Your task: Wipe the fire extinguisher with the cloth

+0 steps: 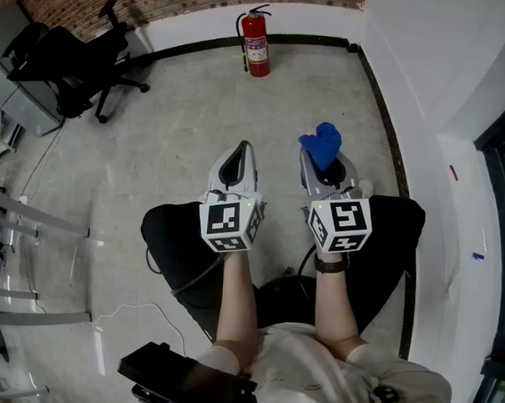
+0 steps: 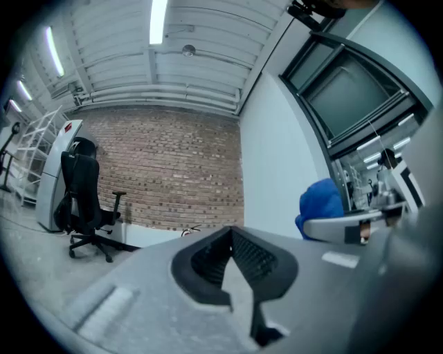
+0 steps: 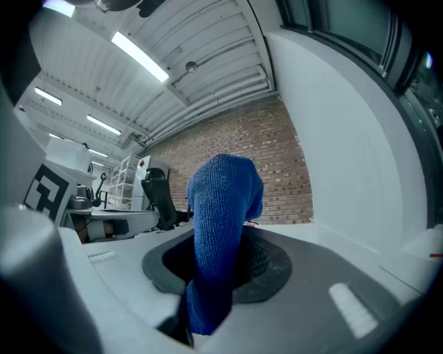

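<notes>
1. Nearest, the person's forearms (image 1: 236, 296) reach forward over dark trousers. A black device (image 1: 166, 370) at the bottom edge is partly cut off and hard to identify.
2. The left gripper (image 1: 241, 150) points toward the fire extinguisher (image 1: 257, 45). Its ribbed black jaws are pressed together with nothing between them.
3. The right gripper (image 1: 322, 168), just beside it, is clamped on the cloth (image 1: 322, 143), a blue looped-pile rag. The rag stands up out of the jaws and hides their tips in the head view.
4. Smooth grey concrete floor (image 1: 198, 119) lies open between both grippers and the extinguisher.
5. The extinguisher is a red cylinder with a black hose. It stands upright, well apart from the grippers, against the black skirting strip (image 1: 188, 45) below a brick wall (image 1: 169, 2). In the left gripper view only a sliver of its top shows above the gripper's grey body.
6. A black office chair (image 1: 70, 63) stands well to the extinguisher's left in the head view, and shelving there is cut off by the frame. To the extinguisher's right the skirting turns along a white wall (image 1: 425, 70).
</notes>
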The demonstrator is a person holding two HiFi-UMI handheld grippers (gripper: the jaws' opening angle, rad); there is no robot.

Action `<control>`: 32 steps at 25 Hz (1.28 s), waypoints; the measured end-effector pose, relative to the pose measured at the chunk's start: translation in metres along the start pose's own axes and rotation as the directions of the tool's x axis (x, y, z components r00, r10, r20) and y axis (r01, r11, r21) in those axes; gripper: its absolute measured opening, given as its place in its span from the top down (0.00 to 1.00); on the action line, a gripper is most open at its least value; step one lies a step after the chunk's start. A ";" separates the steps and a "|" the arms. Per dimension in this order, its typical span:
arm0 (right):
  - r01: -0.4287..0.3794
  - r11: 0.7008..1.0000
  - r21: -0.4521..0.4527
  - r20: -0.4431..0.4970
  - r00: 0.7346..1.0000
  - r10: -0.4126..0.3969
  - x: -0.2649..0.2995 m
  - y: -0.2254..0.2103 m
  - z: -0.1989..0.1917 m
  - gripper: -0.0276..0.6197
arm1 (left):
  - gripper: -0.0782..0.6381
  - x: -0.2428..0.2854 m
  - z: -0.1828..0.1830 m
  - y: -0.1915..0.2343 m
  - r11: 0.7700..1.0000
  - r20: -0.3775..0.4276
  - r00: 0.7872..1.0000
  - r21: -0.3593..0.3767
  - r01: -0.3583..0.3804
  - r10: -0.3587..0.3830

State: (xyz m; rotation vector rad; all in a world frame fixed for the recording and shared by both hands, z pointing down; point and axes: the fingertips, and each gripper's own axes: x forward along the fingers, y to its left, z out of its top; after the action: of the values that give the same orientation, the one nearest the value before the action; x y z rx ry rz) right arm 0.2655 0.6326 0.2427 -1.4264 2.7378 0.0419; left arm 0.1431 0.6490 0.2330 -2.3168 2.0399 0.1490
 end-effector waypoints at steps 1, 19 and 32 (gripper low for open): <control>-0.007 1.000 0.004 0.001 1.000 0.007 0.000 0.001 0.001 0.78 | 0.89 -0.002 0.002 0.001 1.000 0.002 1.000 0.006 -0.003 0.003; -0.051 0.990 0.133 -0.122 0.990 0.067 0.108 -0.019 -0.059 0.78 | 0.89 0.080 -0.028 0.046 1.000 -0.040 0.999 -0.005 -0.020 0.019; -0.211 0.976 0.060 -0.125 0.968 0.217 0.220 -0.058 -0.049 0.78 | 0.89 0.189 -0.027 0.078 0.991 -0.013 0.992 -0.040 -0.127 0.126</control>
State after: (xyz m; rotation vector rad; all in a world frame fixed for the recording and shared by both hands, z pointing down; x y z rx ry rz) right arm 0.1853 0.4165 0.2780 -1.1555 2.9662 -0.1097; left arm 0.0901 0.4493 0.2414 -2.2146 2.2097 0.1865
